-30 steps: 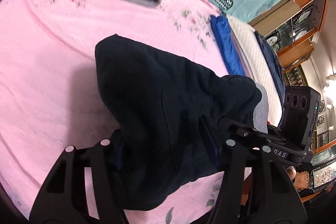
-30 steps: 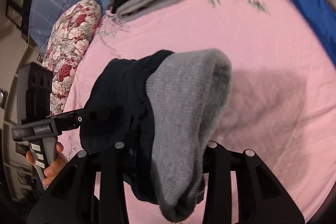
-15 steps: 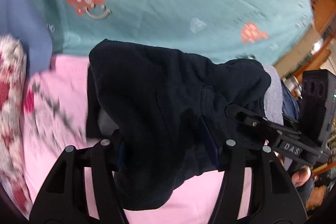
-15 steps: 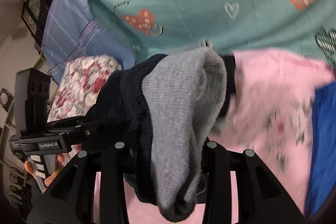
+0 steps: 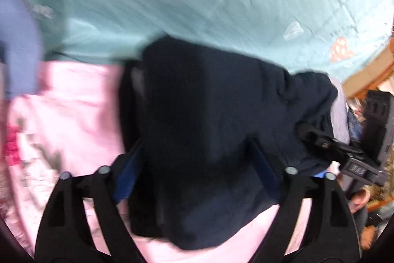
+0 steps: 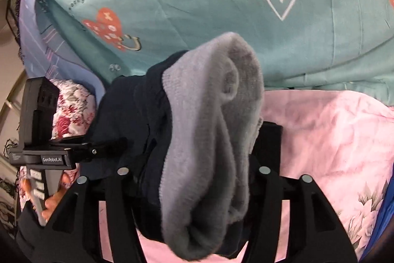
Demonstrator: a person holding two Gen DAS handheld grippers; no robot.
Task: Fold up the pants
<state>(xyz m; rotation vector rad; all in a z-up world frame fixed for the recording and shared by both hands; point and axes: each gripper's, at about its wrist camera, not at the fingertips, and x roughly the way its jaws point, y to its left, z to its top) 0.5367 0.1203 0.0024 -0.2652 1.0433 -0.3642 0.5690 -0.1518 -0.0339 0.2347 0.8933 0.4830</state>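
Note:
The folded dark navy pants (image 5: 209, 120) with a grey fleece lining (image 6: 211, 144) hang between my two grippers, lifted off the pink bedsheet (image 5: 73, 110). My left gripper (image 5: 197, 164) is shut on one end of the bundle, its fingertips buried in the cloth. My right gripper (image 6: 197, 159) is shut on the other end, where the grey lining folds outward. The right gripper shows at the right of the left wrist view (image 5: 344, 154). The left gripper shows at the left of the right wrist view (image 6: 73, 152).
A teal quilt (image 6: 221, 4) with heart prints rises close behind the pants. A floral pillow (image 6: 66, 120) and a lavender cloth (image 6: 41, 36) lie at the left. A blue garment (image 6: 386, 208) lies at the right edge. The pink sheet (image 6: 320, 139) spreads below.
Both grippers have carried the pants toward the teal quilt, which now fills the upper view. The stack of folded clothes has passed out of sight. The grip is unchanged.

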